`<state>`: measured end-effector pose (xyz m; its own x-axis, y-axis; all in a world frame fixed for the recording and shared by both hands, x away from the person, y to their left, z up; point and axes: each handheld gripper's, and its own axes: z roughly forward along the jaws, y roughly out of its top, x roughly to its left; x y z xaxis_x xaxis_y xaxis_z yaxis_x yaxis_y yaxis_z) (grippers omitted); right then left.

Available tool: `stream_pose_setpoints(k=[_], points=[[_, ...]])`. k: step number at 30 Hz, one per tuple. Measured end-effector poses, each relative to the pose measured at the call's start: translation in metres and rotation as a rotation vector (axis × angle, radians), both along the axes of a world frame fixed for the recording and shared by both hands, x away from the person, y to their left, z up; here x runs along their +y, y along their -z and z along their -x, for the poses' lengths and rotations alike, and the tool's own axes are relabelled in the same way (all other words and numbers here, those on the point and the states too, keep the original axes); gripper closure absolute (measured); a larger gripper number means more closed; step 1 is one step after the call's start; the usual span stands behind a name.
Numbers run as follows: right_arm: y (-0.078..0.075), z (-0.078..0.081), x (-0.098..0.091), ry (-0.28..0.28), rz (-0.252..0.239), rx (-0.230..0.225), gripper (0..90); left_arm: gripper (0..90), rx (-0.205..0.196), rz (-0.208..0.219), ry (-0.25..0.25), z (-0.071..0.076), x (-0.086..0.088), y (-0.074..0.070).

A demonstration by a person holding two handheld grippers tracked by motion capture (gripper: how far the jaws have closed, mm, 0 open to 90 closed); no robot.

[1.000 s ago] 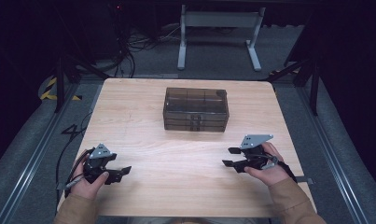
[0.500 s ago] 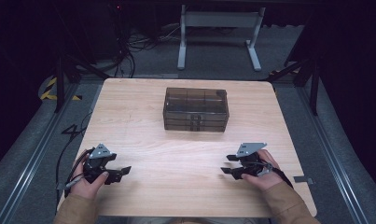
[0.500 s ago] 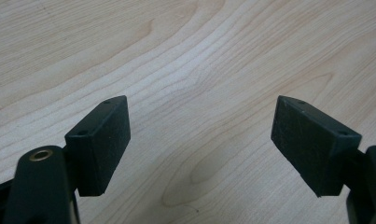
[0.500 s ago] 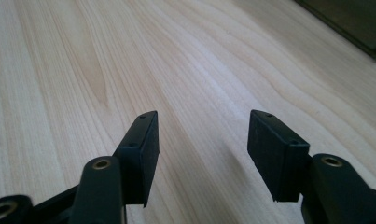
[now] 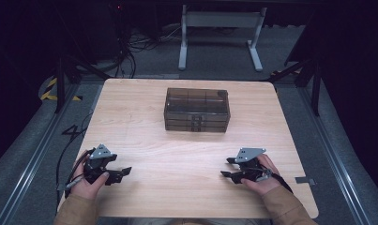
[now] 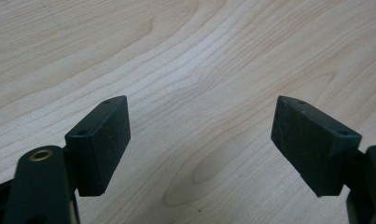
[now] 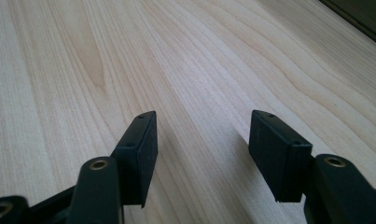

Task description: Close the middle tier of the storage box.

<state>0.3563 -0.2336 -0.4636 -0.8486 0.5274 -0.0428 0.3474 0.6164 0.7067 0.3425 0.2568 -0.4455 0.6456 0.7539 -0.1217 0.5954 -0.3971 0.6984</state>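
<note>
A dark translucent plastic box (image 5: 197, 109) with stacked drawers stands at the middle back of the wooden table (image 5: 186, 154). My left gripper (image 5: 125, 171) rests low at the front left, held in a hand, open and empty; in the left gripper view (image 6: 199, 140) its jaws stand wide apart over bare wood. My right gripper (image 5: 226, 167) sits at the front right, pointing left, open with nothing between its jaws; the right gripper view (image 7: 202, 140) looks along the tabletop. A dark corner (image 7: 363, 18) shows at the top right of the right gripper view.
The table's edges drop to a grey floor (image 5: 32, 140) on both sides. A metal stand (image 5: 219, 28) and cables (image 5: 135, 44) lie beyond the far edge. A cable (image 5: 67, 150) trails off the left gripper.
My right gripper has drawn back toward the front edge and sunk lower onto the table. The left gripper and the box have stayed put.
</note>
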Motion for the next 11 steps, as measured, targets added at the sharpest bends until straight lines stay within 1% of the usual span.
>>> stream_pose_setpoints(k=[5,8,11], points=[[0.0024,0.0014,0.0026,-0.002,-0.021,0.001,40.0,20.6,0.007,-0.002,0.007,-0.0003,-0.0009,0.0004],[0.0042,0.0017,0.0033,0.004,-0.033,-0.005,36.5,20.5,0.007,-0.004,0.01,-0.0008,-0.0012,0.0005],[0.0045,0.0023,0.0036,0.005,-0.035,-0.012,37.6,20.5,0.005,-0.004,0.012,-0.0011,-0.0015,0.0006]])
